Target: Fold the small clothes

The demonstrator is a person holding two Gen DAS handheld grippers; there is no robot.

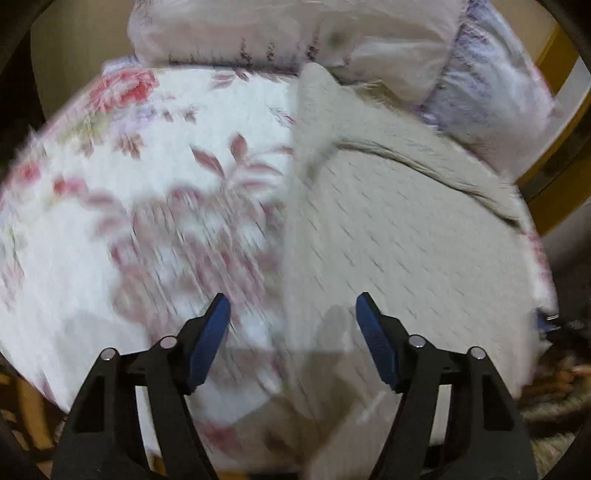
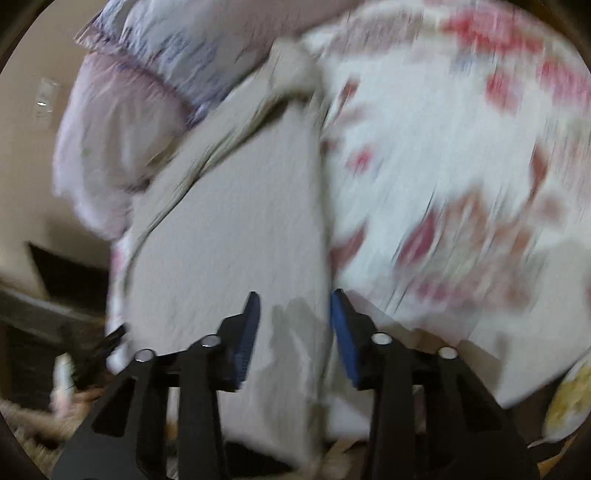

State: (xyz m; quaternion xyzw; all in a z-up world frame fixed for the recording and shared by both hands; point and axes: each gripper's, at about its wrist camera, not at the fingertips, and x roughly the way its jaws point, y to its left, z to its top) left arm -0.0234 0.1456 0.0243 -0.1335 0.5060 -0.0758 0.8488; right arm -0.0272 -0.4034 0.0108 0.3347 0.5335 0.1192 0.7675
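Note:
A beige knitted garment [image 1: 399,236] lies flat on a floral bedspread [image 1: 155,206], folded along a straight left edge. My left gripper [image 1: 293,306] is open above that edge, with nothing between its blue pads. In the right wrist view the same garment [image 2: 229,236] lies below my right gripper [image 2: 295,299], which is open. The garment's right edge runs between its blue pads, and I cannot tell whether they touch it. Both views are blurred by motion.
Pale pillows [image 1: 295,33] with lilac print are piled at the head of the bed. A yellow wooden frame [image 1: 554,129] stands at the far right. Carpet and clutter [image 2: 66,376] show past the bed's near edge.

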